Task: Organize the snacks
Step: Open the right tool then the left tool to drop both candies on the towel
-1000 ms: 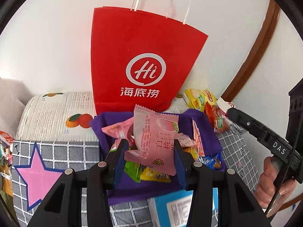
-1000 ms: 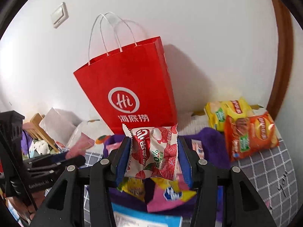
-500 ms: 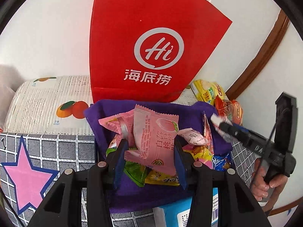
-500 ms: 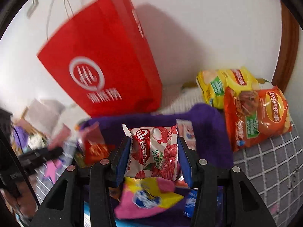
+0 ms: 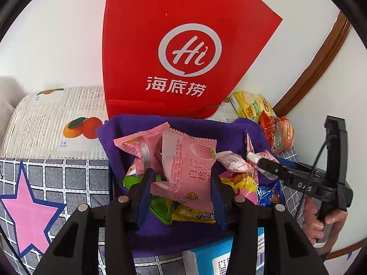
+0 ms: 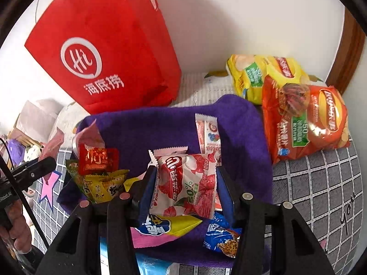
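Observation:
My left gripper (image 5: 182, 171) is shut on a pink peach packet (image 5: 188, 167), held just above a purple fabric basket (image 5: 119, 133) filled with several small snack packets. In the right wrist view my right gripper (image 6: 185, 170) holds a red-and-white strawberry packet (image 6: 185, 183) low over the same purple basket (image 6: 160, 119). Its jaws are opening, and the packet still hangs between the pads. The right gripper (image 5: 263, 163) also shows in the left wrist view, at the basket's right side. The left gripper's finger (image 6: 34, 169) juts in at the left of the right wrist view.
A red paper bag (image 5: 183, 57) stands against the wall behind the basket. A yellow chip bag (image 6: 259, 75) and an orange chip bag (image 6: 305, 119) lie to the right. A blue-and-white box (image 5: 224, 256) sits in front. Grey checked cloth with a pink star (image 5: 27, 210) covers the surface.
Both grippers have sunk toward the purple basket with their packets. The right one tipped further down and its jaws have widened slightly.

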{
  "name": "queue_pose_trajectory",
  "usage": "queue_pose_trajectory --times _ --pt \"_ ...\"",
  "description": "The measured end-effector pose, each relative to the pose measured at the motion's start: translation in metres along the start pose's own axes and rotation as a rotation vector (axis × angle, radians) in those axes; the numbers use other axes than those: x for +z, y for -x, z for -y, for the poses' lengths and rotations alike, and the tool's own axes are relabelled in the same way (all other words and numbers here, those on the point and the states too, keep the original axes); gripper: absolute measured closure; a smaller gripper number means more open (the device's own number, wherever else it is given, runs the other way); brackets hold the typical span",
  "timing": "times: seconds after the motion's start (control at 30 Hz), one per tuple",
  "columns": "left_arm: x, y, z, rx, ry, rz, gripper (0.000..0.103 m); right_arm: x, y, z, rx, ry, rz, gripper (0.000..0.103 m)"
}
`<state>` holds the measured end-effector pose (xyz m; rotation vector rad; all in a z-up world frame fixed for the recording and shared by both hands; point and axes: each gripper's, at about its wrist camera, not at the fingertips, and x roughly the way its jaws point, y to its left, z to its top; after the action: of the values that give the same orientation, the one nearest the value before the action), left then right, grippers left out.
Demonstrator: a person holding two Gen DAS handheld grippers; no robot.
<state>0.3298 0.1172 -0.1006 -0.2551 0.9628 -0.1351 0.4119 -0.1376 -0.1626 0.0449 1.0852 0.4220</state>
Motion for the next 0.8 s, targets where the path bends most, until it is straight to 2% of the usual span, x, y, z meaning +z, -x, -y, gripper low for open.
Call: queue_pose_trajectory --times 0.13,0.17,0.27,0.33,0.8 --pt "0.0 0.0 -0.001 -0.008 0.0 -0.001 0.059 -0.001 -0.004 -0.009 -0.043 0.041 0.003 0.045" --pt "0.001 -0.001 -0.002 -0.009 0.003 -0.003 0.058 0.0 -0.004 -0.01 -0.033 0.042 0.002 0.04" --pt "0.001 -0.003 -0.002 -0.014 0.005 -0.009 0.058 0.0 0.003 -0.011 0.011 0.02 0.031 0.036" --pt "0.001 -0.005 -0.002 -0.021 0.005 -0.019 0.058 0.001 0.008 -0.01 0.002 0.017 0.048 0.03" --pt "-0.008 -0.025 0.016 -0.018 -0.021 -0.076 0.058 0.004 0.042 -0.006 0.003 -0.02 0.142 0.03"
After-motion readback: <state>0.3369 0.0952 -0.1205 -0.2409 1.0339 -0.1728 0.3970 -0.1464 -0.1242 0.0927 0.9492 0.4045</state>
